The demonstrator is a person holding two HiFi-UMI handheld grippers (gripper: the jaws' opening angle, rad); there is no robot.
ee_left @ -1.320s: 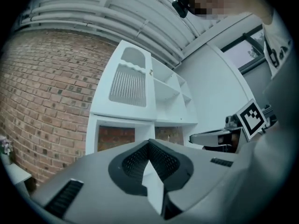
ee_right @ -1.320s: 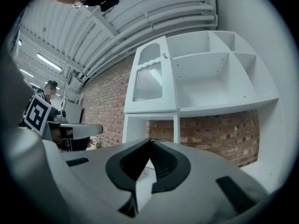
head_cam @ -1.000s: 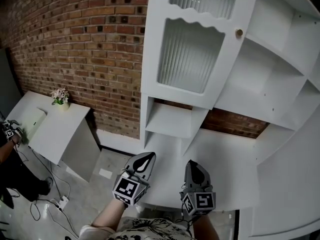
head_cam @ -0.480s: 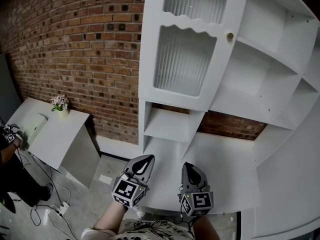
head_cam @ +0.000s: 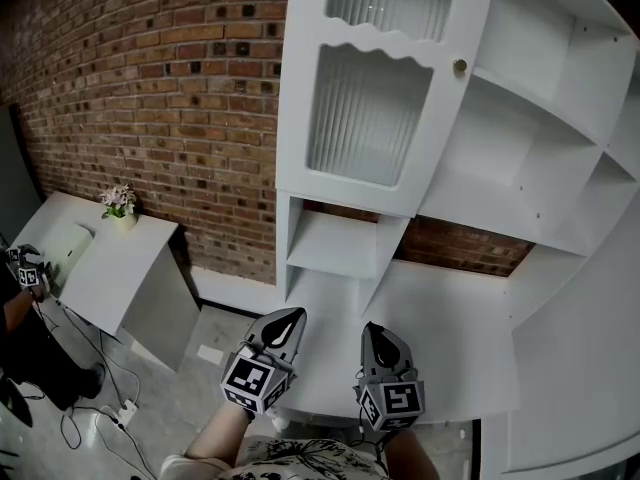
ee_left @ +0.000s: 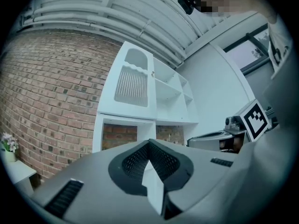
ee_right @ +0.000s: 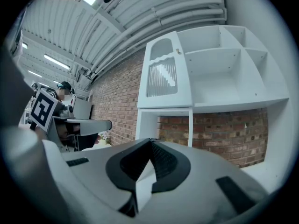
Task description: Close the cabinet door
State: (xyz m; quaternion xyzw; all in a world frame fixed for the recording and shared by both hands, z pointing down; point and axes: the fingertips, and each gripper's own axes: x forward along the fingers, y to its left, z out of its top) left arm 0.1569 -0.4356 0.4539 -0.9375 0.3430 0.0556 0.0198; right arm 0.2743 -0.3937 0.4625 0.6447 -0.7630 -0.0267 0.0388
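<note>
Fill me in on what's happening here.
A person stands at a white cabinet with a gripper in each hand. The left gripper and right gripper are both shut and empty, held low by the counter. Neither touches the ribbed-glass cabinet door above, which looks flush with the cabinet front.

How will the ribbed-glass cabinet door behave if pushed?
The cabinet door is probably stiff: its white frame looks thick. The ribbed panes look like glass, so likely fragile and heavyish; push on the frame near the knob, not the panes.
</note>
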